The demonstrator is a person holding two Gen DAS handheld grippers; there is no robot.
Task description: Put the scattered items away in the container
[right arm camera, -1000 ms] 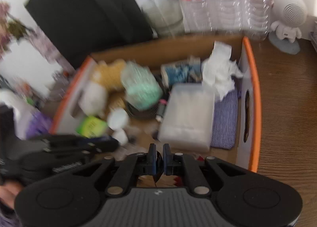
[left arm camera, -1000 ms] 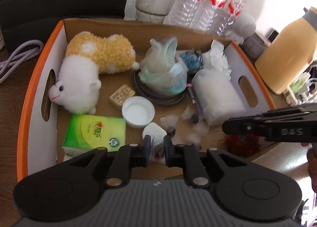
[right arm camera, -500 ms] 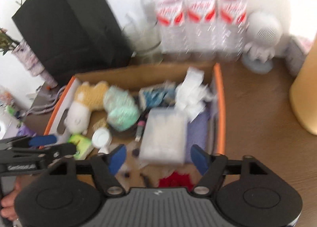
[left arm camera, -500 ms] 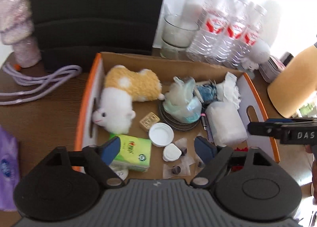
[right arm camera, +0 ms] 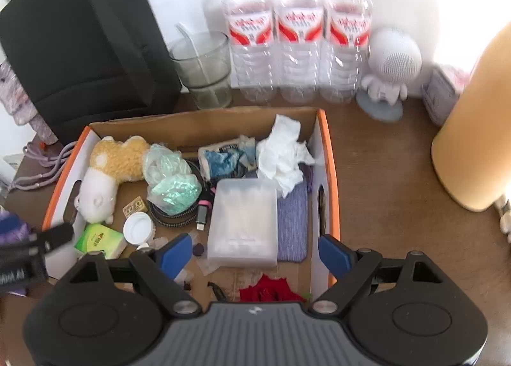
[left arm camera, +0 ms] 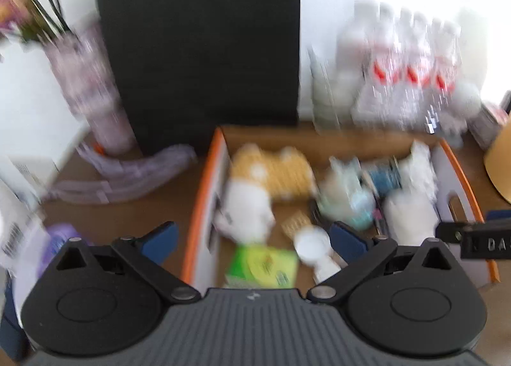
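An orange-rimmed cardboard box (right arm camera: 329, 155) (left arm camera: 204, 193) holds a yellow and white plush toy (right arm camera: 105, 171) (left arm camera: 255, 187), a green tissue pack (right arm camera: 99, 238) (left arm camera: 262, 265), a white lid (right arm camera: 137, 227), a clear plastic case (right arm camera: 242, 222), crumpled tissue (right arm camera: 284, 152), a purple cloth (right arm camera: 292, 225) and a red item (right arm camera: 271, 291). My left gripper (left arm camera: 252, 240) is open and empty above the box's left front. My right gripper (right arm camera: 255, 252) is open and empty above the box's front right. The left wrist view is blurred.
Behind the box stand a black bag (right arm camera: 76, 34), a glass with a straw (right arm camera: 204, 69), three water bottles (right arm camera: 300, 37) and a white robot figure (right arm camera: 388, 69). A yellow jug (right arm camera: 476, 129) stands at the right. A purple cord (left arm camera: 127, 171) and a purple pouch (left arm camera: 57, 244) lie left of the box.
Both grippers were shut low in the box a second ago, opened, and have drawn back and up from it. The left gripper has also swung left.
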